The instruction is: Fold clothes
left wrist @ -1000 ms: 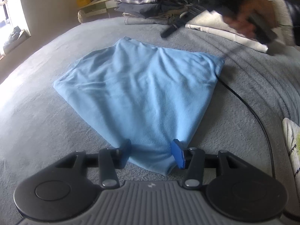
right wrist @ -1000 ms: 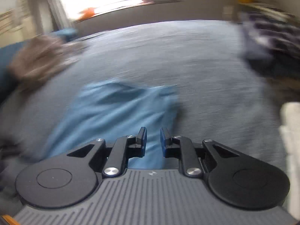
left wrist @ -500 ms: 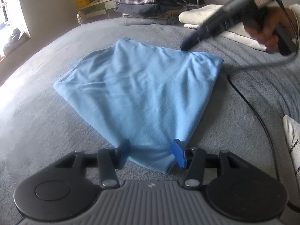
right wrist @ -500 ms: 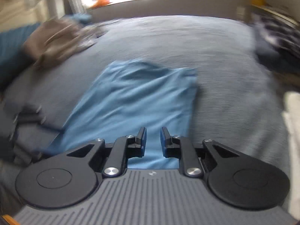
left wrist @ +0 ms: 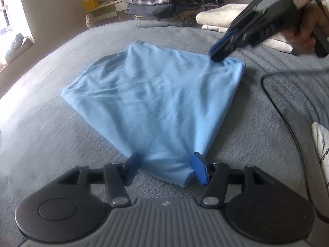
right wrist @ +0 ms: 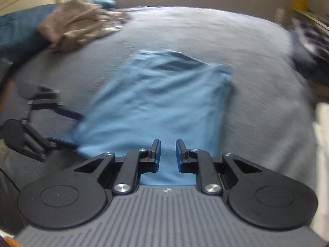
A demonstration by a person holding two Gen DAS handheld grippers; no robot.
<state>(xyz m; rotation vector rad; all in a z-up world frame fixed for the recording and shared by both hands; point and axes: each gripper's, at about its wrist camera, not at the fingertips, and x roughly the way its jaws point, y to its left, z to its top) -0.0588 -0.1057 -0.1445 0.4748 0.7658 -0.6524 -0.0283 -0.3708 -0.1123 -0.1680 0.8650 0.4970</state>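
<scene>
Cloth [left wrist: 156,103] corner lies between the left gripper's [left wrist: 166,167] opening jaws; right gripper [right wrist: 167,153], jaws narrowly apart and empty, should pinch the corner beneath them cleanly.

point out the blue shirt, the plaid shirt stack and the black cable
blue shirt [left wrist: 156,94], left wrist view, middle of the fabric
plaid shirt stack [left wrist: 162,2], left wrist view, top plaid garment
black cable [left wrist: 287,127], left wrist view, stretch lying on the bed right of the shirt
</scene>
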